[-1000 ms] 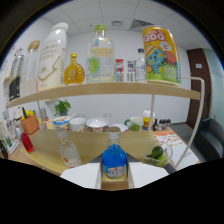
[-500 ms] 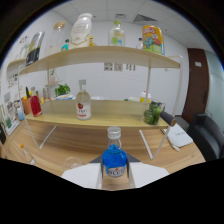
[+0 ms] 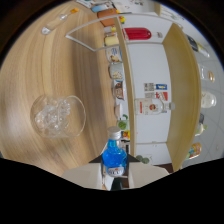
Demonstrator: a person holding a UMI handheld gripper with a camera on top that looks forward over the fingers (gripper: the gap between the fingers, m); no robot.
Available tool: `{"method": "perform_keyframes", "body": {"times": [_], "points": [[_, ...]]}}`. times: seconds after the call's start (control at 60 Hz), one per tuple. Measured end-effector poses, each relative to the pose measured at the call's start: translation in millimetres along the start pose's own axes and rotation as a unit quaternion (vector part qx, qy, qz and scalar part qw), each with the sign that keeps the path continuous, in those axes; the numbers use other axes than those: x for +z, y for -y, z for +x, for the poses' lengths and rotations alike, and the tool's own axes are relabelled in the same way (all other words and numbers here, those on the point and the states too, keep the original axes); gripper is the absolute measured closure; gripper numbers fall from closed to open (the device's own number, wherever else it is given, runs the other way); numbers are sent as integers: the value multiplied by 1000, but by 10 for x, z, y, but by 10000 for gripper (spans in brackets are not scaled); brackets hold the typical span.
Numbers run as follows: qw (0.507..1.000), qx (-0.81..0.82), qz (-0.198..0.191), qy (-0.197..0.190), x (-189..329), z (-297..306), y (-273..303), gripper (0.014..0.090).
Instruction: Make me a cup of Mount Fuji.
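While the whole scene appears rolled a quarter turn, the gripper [image 3: 116, 175] has its pale fingers clamped on a small bottle of vivid blue liquid [image 3: 113, 155], which has a grey cap and a label too small to read. Beside the bottle, a clear glass [image 3: 56, 116] packed with ice cubes stands on the wood-grain table [image 3: 30, 60]. Beyond them a wooden two-tier shelf [image 3: 177, 85] carries a clear bottle with a red-marked label [image 3: 153, 106], a red bottle [image 3: 137, 34] and several small jars [image 3: 116, 71]; none of their lettering can be read.
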Motion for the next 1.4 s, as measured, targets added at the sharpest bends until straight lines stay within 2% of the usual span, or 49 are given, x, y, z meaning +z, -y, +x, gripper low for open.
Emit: {"method": "perform_keyframes", "body": {"times": [0.2,0.467,0.6,0.667,0.817,0.867,0.95,1.05,1.3,1.4], "points": [[985,-169,9,-33,-4,-2,98,691],[983,-178,26,-25,-37,-32,203,690],[997,-48,60,-23,-139,191,283,692],[994,61,92,-19,-244,387,307,691],[940,298,169,-1,-502,846,321,690],[914,363,180,8,-510,932,244,689],[878,442,179,25,-513,955,2,688],[836,522,160,50,-385,790,-323,689],[775,617,70,117,88,-135,-1129,691],[759,632,50,145,211,-406,-1263,690]]}}
